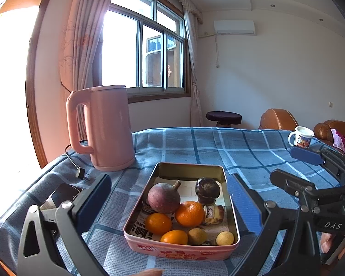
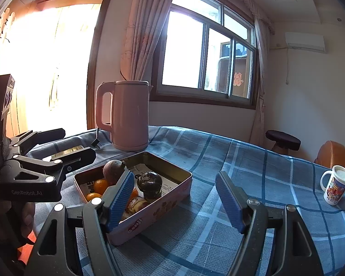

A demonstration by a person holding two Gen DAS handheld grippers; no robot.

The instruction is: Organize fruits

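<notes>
Blue plaid cloth (image 1: 218, 147) covers the table we work at, in a sunlit room. Nearest us, our left gripper (image 1: 170, 197) hovers with its jaws spread wide to either side of the pink tin (image 1: 184, 251), pads clear of its walls and nothing pinched. Our right gripper (image 2: 176, 201) sits just to the right of the tin; its jaws stand apart and empty, the left pad overlapping the tin's near corner in the right wrist view, and we cannot tell whether it touches.

Inside the tin lie the fruits: two small yellow-brown round ones (image 1: 225, 238) at the front edge, three oranges (image 1: 189, 214) behind them, a purple passion fruit (image 1: 164, 197) with a stem on the left, and a dark mangosteen (image 1: 207, 189) at the back right. Just left of our left gripper a phone (image 1: 64, 193) lies flat on the cloth. Beyond the tin stands a pink electric kettle (image 1: 105, 126), its plug (image 1: 80, 173) on the cloth. Far right, a printed mug (image 2: 335, 187) stands well apart. Behind are a curtained window (image 1: 145, 50) and a brown leather sofa (image 1: 278, 119).
</notes>
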